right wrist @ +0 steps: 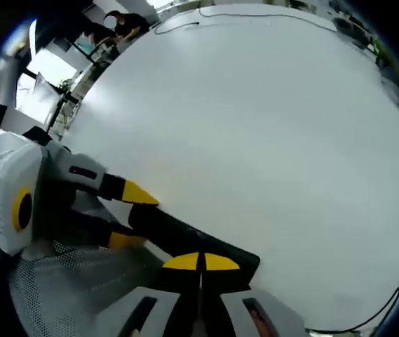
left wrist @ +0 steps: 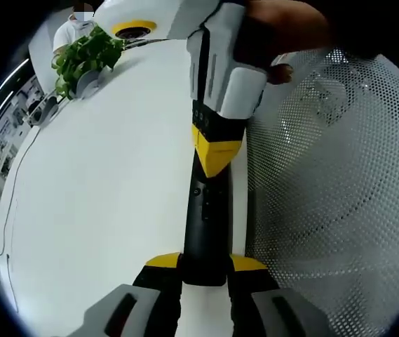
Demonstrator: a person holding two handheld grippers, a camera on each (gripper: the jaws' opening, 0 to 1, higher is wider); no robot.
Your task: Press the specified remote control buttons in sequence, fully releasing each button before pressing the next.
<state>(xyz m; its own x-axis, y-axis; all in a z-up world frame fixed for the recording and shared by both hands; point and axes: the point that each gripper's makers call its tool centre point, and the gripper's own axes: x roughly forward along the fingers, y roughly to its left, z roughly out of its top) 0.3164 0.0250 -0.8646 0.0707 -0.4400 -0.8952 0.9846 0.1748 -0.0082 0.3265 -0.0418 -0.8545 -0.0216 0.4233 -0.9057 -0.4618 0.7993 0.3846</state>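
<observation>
White table (left wrist: 101, 182) takes up most of both views; a perforated white mesh basket (left wrist: 339, 196) sits at its edge, touching or just beside the remote. Room behind: shelving, a person at the far side, cable (right wrist: 255, 10) along the far edge.

Black remote (left wrist: 205, 225) lies on the table w/ one end pinched betw. the yellow-tipped jaws of the left gripper (left wrist: 205, 265). Right gripper (left wrist: 217, 151) comes down onto its other end, tips pressed together on the remote top; in right gripper view they meet at (right wrist: 200, 263).

Progress: looks like one press underway. Which button, can't tell, nor how many presses are done. Release + remaining presses prob. left.

Potted plant (left wrist: 87, 60) at the far corner; yellow-ringed object (left wrist: 134, 29) beyond it.
</observation>
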